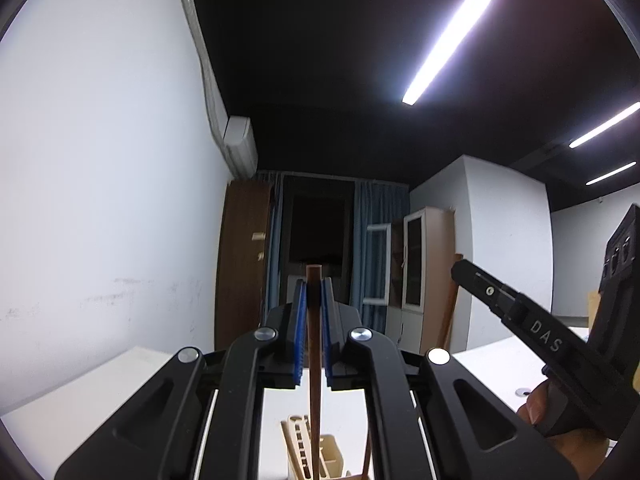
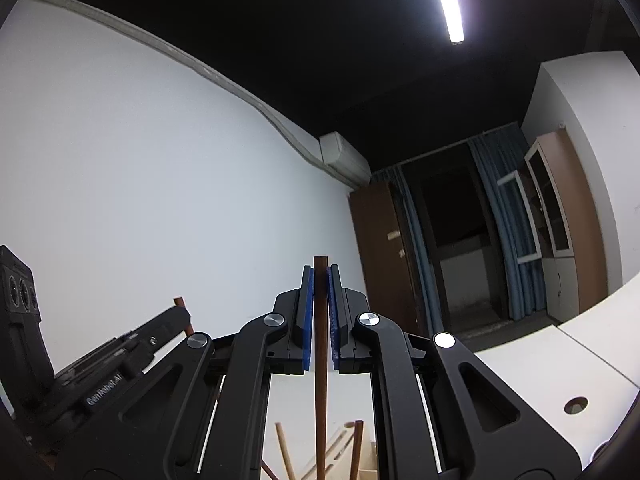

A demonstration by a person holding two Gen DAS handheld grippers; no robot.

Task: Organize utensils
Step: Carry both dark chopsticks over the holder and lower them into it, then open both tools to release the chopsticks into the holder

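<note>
My left gripper (image 1: 314,284) is shut on a thin brown wooden stick (image 1: 313,360) that stands upright between its blue pads, with the top poking just above them. Below it a beige utensil holder (image 1: 332,456) with a slotted wooden spatula (image 1: 298,440) shows on the table. My right gripper (image 2: 321,270) is shut on a second upright brown stick (image 2: 320,380). Under it stand wooden handles (image 2: 284,452) in the holder. Each gripper appears in the other's view: the right gripper (image 1: 460,270) at the right, the left gripper (image 2: 184,314) at the left with its stick's end (image 2: 179,301).
A white table (image 1: 80,392) lies under both grippers, with a round cable hole (image 2: 576,405) at the right. A hand (image 1: 536,408) holds the right gripper's grip. Across the room are a white wall, brown cabinets (image 2: 384,248) and blue curtains.
</note>
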